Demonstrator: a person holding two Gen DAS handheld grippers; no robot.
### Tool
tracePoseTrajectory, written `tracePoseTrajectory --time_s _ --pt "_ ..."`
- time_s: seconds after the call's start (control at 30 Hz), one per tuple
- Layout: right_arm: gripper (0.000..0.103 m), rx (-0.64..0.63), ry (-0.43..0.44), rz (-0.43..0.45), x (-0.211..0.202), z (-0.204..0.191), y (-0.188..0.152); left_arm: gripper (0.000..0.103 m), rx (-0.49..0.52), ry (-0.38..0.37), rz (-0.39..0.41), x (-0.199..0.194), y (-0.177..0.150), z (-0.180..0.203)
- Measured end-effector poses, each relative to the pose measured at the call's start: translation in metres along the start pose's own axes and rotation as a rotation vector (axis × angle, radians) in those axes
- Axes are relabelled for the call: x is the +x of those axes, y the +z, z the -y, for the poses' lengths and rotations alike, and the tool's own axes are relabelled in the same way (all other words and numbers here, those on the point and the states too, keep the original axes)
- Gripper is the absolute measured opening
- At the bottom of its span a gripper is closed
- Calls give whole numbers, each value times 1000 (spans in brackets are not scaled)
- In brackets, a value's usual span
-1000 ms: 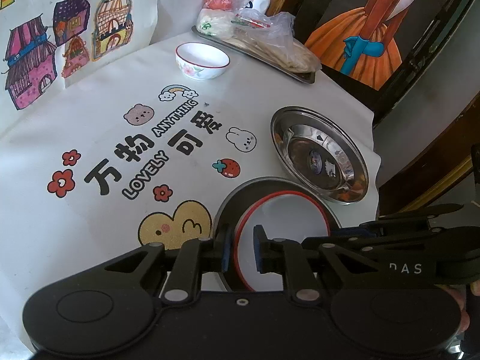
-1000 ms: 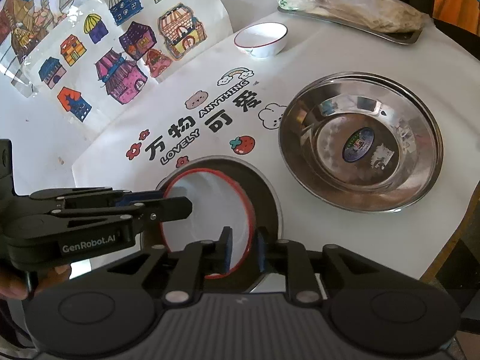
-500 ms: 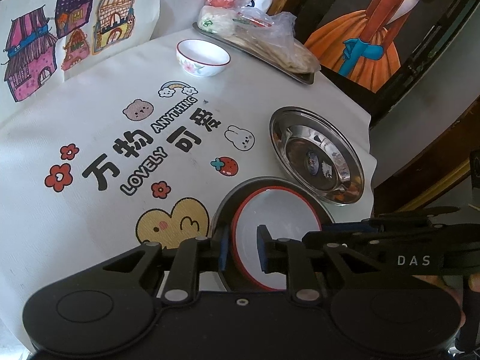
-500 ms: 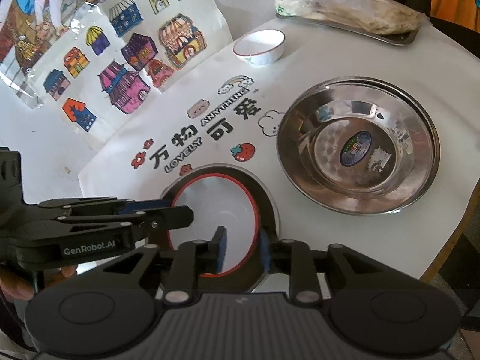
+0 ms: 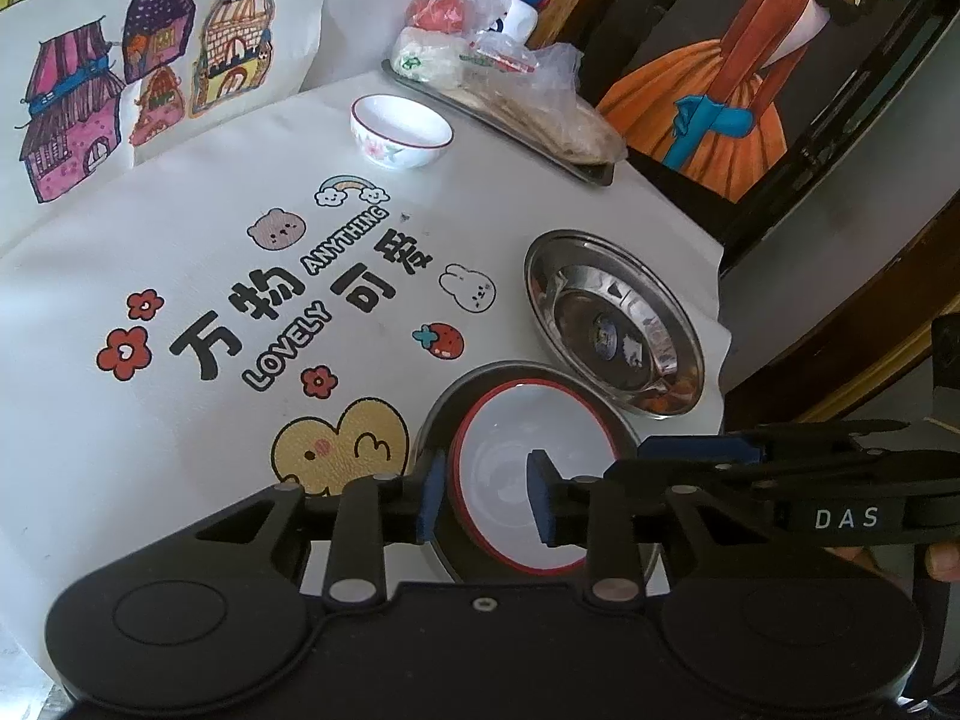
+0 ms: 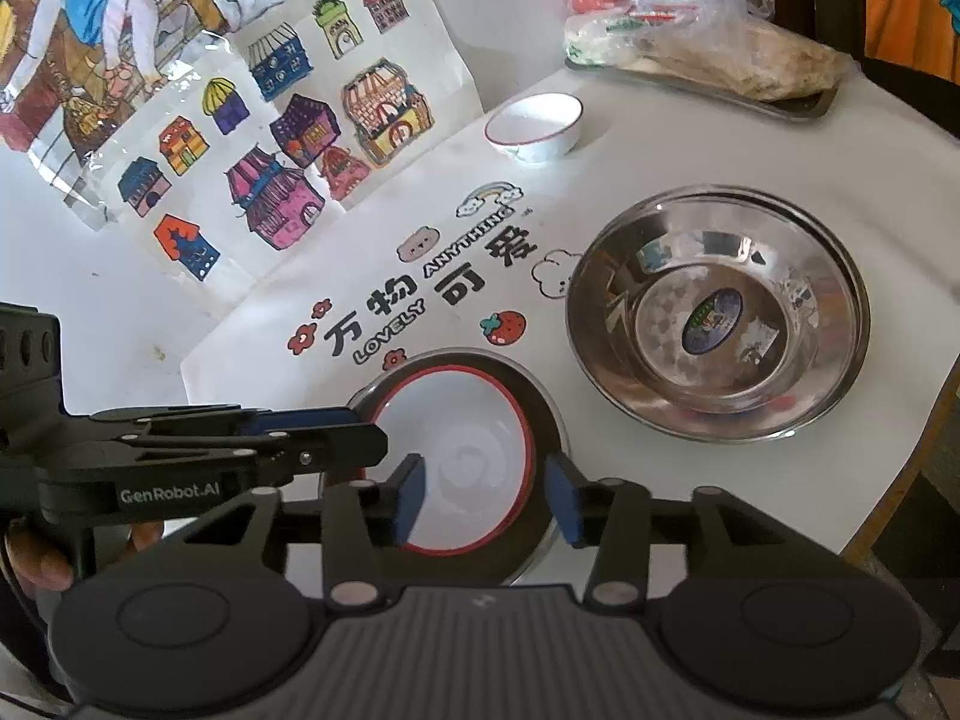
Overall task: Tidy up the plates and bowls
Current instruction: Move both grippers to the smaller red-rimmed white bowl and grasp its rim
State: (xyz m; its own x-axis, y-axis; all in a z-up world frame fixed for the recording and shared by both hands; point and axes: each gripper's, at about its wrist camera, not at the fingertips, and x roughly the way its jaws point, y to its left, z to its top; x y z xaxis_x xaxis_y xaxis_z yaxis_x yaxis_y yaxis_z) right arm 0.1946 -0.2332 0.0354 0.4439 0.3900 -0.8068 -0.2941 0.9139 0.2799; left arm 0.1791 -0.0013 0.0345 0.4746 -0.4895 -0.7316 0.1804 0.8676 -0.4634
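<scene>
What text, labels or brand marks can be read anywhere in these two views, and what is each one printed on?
"万物可爱": white table mat, large black characters.
"LOVELY": same mat.
"ANYTHING": same mat.
"DAS": side of the right hand-held gripper, read in the left wrist view.
"GenRobot.AI": side of the left hand-held gripper, read in the right wrist view.
Sticker inside the steel bowl: too small to read.
Packaging on the far tray: blurred, unreadable.

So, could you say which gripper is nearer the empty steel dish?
Right. The right gripper is beside the red-rimmed bowl on the steel dish side; the left gripper is on the far side.
</scene>
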Motion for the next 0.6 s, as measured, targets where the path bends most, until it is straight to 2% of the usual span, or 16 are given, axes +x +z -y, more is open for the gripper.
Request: tracePoseTrajectory --time_s 0.07,0.13,0.17,0.23,0.33,0.43,0.5,0.6 --pt "70 -14 -8 28 -5 0 -2 36 0 -8 10 -3 0 -1" --pt "77 -22 -3 48 -9 -1 -3 43 5 -24 18 -6 1 -2" --pt "81 -26 -3 56 -10 -1 -3 58 11 -22 30 -9 1 -2" --pt "86 -35 -7 80 -15 -1 -4 75 21 42 79 -14 3 -2" --pt "89 -43 -14 111 -20 1 1 75 23 77 120 -20 10 -7" --pt "96 -43 -24 148 -26 6 9 80 -1 104 137 -21 21 -17" --pt "102 -52 -46 193 -31 8 17 86 -9 131 158 -20 27 -21" --pt "103 -82 -120 280 -37 11 30 97 -26 163 196 -20 40 -30"
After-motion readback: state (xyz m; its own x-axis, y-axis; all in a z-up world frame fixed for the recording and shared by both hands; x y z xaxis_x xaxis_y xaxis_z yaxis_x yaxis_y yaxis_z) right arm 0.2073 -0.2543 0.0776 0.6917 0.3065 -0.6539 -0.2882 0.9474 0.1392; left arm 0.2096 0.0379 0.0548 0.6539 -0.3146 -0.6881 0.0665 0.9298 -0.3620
